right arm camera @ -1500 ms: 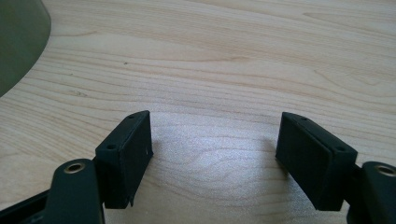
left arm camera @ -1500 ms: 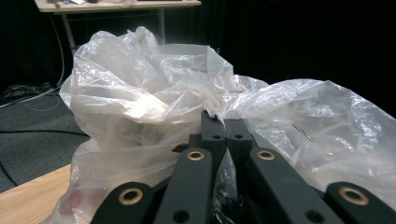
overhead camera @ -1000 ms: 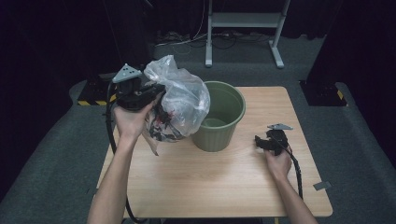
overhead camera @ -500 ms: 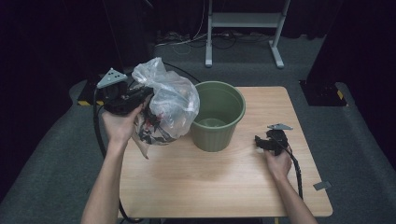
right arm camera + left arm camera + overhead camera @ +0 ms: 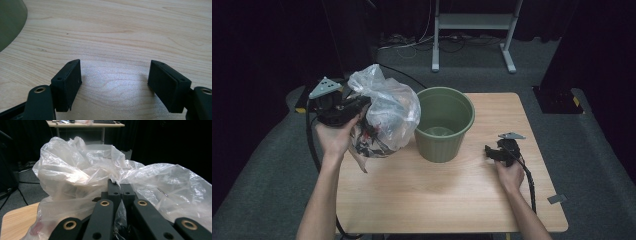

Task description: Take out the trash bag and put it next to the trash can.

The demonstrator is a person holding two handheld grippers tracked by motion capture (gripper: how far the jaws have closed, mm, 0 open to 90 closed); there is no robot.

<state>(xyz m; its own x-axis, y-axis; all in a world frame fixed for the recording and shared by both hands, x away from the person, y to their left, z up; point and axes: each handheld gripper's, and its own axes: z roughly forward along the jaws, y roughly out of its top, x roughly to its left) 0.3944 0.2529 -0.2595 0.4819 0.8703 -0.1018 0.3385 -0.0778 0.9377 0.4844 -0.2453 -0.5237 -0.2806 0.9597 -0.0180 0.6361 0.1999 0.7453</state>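
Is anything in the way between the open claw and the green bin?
No. The right claw rests open on the table, with bare wood between it and the bin. The bag hangs on the bin's other side.

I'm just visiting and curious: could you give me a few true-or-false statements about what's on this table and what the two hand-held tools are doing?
1. The left tool is shut on the clear plastic bag. True.
2. The bag sits inside the green bucket. False: it is held up to the left of the bucket, outside it.
3. The right tool has its jaws open with nothing between them. True.
4. The right tool grips the bucket's rim. False: it rests low on the wooden table, apart from the bucket.
5. The bag is empty. False: dark and reddish items show through it.
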